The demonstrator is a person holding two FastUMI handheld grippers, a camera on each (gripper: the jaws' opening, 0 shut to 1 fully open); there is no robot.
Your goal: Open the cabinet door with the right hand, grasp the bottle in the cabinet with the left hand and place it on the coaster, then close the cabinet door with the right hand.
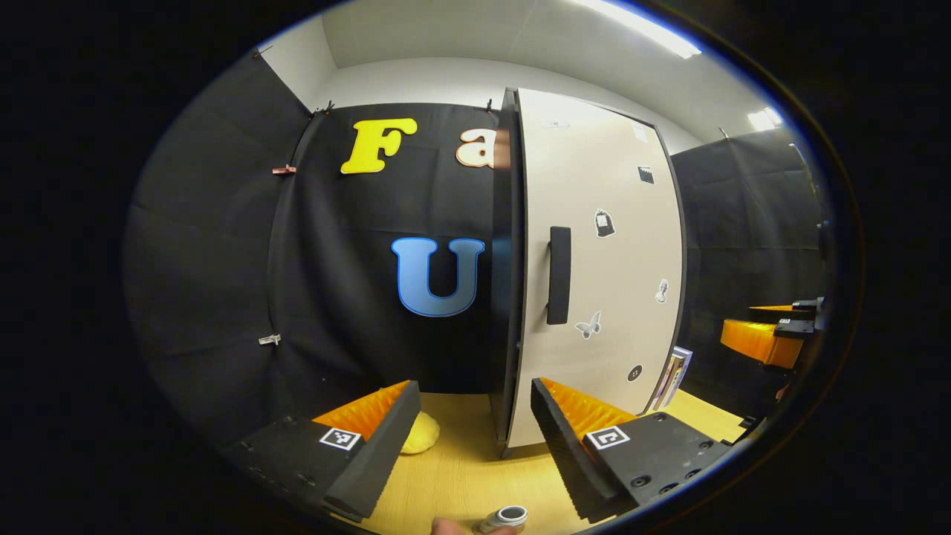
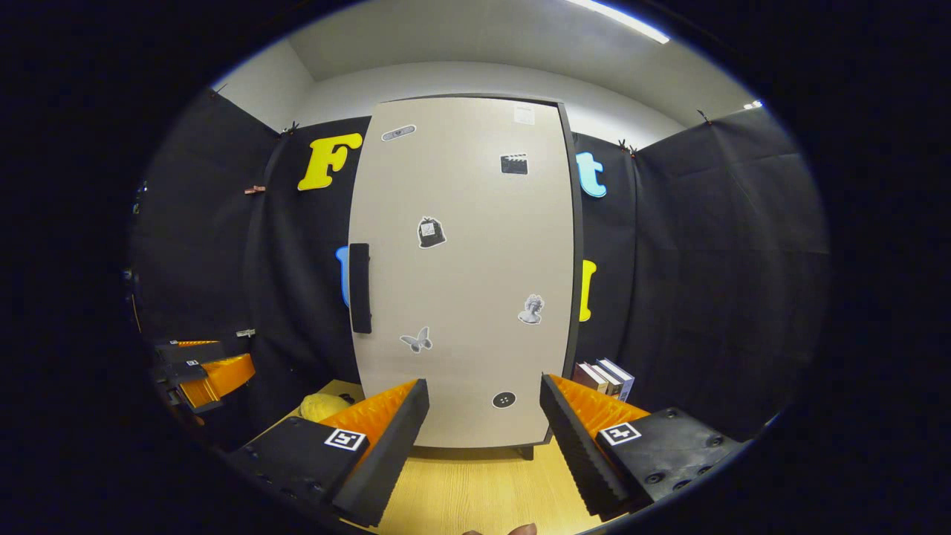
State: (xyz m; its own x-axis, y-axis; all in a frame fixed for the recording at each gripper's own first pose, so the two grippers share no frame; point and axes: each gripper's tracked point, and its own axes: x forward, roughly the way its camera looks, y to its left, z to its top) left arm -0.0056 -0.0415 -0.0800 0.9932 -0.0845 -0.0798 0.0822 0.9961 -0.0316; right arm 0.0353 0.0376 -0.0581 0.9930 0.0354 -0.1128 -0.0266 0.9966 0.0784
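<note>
The shut cabinet door point(image 2: 464, 275) hides all that stands inside. In the left gripper view a small metal ring-topped object point(image 1: 505, 518) at 6 o'clock is cut off by the edge, and the left finger point(image 1: 371, 453) of the hand-held gripper covers part of a yellow lump point(image 1: 420, 435) on the desk point(image 1: 468, 475)

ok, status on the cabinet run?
Left gripper open, right gripper open, both empty. Cabinet door shut, handle untouched. Bottle unseen. Nothing blocking the handle.
</note>
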